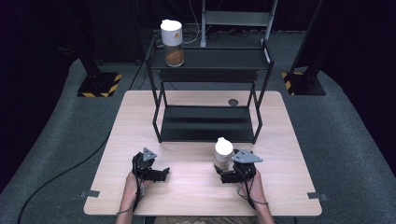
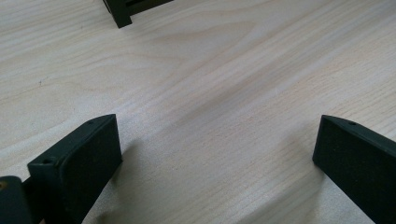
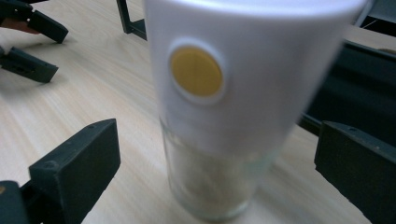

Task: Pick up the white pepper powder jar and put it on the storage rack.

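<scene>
Pale wood surface (image 1: 196, 186) with a black rack (image 1: 208, 123) on a grey floor (image 1: 336, 140).

The rack has two shelves and stands at the far middle of the surface, its lower shelf bare. A small dark round disc (image 1: 233, 102) sits in the surface just behind the rack's right legs. Grey tabs (image 1: 89, 193) mark the two near corners. Two stand bases with yellow-black stripes (image 1: 99, 85) flank the far end on the floor. A black cable (image 1: 60, 175) curves across the floor at left. A grey frame (image 1: 237, 18) rises behind the rack.
</scene>
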`<move>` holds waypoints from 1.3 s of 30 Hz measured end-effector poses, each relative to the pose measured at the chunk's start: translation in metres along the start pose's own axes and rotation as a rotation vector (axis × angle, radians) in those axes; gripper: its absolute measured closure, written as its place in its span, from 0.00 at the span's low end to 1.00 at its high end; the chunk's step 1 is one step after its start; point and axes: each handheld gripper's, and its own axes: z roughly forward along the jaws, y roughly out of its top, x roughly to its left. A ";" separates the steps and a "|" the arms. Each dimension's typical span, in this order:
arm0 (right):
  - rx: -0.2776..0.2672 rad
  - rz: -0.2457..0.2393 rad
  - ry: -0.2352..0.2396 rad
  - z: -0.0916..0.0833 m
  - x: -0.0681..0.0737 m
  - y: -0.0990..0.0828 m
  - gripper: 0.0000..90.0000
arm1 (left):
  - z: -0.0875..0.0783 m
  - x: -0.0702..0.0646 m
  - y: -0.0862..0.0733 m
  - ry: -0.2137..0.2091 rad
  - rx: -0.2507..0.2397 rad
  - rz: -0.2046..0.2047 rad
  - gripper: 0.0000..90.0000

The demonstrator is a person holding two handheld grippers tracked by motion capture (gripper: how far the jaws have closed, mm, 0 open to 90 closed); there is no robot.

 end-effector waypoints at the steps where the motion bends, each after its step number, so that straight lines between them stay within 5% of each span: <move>1: 0.002 -0.005 0.002 0.003 0.000 0.002 0.00 | 0.000 0.000 0.000 0.000 0.000 0.000 0.01; 14: 0.005 -0.031 -0.017 0.024 0.000 0.008 0.00 | 0.000 0.000 0.000 0.000 0.000 0.000 0.01; 20: 0.002 0.003 0.013 0.025 -0.007 0.003 0.26 | 0.000 0.000 0.000 0.000 0.000 0.000 0.01; 24: -0.005 0.007 0.034 0.024 -0.011 0.001 0.33 | 0.000 0.000 0.000 0.000 0.000 0.001 0.01; 39: -0.030 -0.003 0.038 0.011 -0.016 0.012 0.34 | 0.000 0.000 0.000 0.000 0.000 0.001 0.01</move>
